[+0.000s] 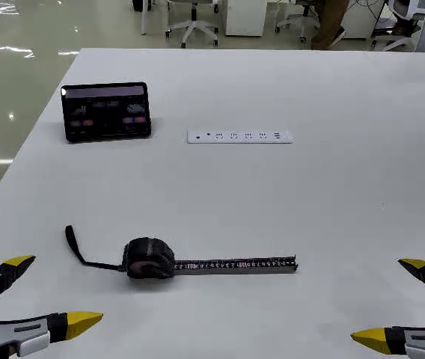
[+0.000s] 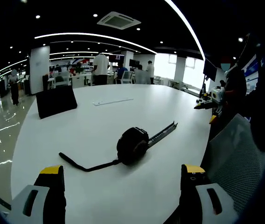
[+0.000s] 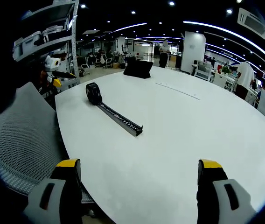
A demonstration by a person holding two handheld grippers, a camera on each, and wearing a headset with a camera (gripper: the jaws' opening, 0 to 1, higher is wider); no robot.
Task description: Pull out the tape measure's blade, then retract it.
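A black tape measure (image 1: 150, 259) lies on the white table (image 1: 272, 194), its blade (image 1: 235, 265) drawn out to the right and its wrist strap (image 1: 78, 250) trailing left. The left gripper view shows the case (image 2: 132, 145) ahead with the blade (image 2: 163, 134) running away to the right. From the right gripper view the blade tip (image 3: 137, 130) points toward me and the case (image 3: 94, 93) lies beyond. My left gripper (image 1: 52, 293) is open at the near left, apart from the tape. My right gripper (image 1: 392, 303) is open at the near right. Neither holds anything.
A dark tablet (image 1: 106, 111) stands at the back left and a white power strip (image 1: 239, 137) lies behind the tape. A mesh chair (image 3: 20, 144) sits at the table's near edge. Several people and office chairs (image 1: 194, 19) are beyond the far edge.
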